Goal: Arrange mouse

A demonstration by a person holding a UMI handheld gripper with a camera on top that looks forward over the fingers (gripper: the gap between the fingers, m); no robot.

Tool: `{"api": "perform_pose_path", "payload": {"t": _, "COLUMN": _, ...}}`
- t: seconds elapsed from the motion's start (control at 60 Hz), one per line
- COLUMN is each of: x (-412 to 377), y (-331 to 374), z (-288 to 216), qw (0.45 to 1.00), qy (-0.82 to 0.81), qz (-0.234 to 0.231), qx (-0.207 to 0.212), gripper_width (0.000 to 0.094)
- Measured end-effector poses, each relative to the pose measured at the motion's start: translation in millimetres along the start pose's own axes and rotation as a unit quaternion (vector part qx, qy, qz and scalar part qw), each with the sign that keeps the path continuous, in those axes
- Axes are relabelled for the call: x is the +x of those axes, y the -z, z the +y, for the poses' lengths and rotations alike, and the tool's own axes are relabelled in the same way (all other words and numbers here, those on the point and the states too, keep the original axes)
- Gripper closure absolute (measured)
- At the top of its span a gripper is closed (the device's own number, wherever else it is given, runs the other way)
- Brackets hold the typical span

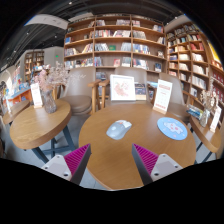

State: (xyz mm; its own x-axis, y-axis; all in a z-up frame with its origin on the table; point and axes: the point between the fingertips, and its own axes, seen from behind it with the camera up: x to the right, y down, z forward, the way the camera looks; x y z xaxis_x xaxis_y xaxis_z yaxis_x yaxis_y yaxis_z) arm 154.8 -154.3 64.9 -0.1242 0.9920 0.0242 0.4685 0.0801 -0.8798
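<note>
Nearest the lens, the fingers (112, 160) are spread wide and empty over the round wooden surface (100, 160). Just ahead lies the pale mouse (118, 128), a blue round mousepad (172, 127) at its right; best approach centred, straddling it squarely.

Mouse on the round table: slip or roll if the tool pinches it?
The pale grey domed computer mouse looks rigid and probably light. Its smooth curved shell may slip between the pads. Lying flat on the round wooden table, it should slide, not roll. The tool is open, short of it.
</note>
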Motion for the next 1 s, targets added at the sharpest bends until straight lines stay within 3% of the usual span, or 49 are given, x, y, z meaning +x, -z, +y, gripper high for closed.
{"api": "perform_pose_path", "payload": {"t": 0.567, "x": 14.9, "y": -170.3, "z": -11.0, "qw": 0.997, "qy": -0.013, "qz": 0.041, "qx": -0.061, "gripper_width": 0.0084}}
{"api": "perform_pose_path", "payload": {"t": 0.817, "x": 10.6, "y": -213.6, "z": -26.1, "qw": 0.996, "qy": -0.029, "qz": 0.027, "qx": -0.078, "gripper_width": 0.0098}}
{"api": "perform_pose_path", "payload": {"t": 0.933, "x": 14.0, "y": -221.3, "z": -30.6, "qw": 0.996, "qy": -0.029, "qz": 0.031, "qx": -0.081, "gripper_width": 0.0195}}
{"api": "perform_pose_path", "payload": {"t": 0.983, "x": 19.6, "y": -223.0, "z": -31.9, "qw": 0.996, "qy": -0.025, "qz": 0.039, "qx": -0.08, "gripper_width": 0.0304}}
{"api": "perform_pose_path", "payload": {"t": 1.0, "x": 21.9, "y": -223.8, "z": -32.4, "qw": 0.996, "qy": -0.022, "qz": 0.041, "qx": -0.079, "gripper_width": 0.04}}
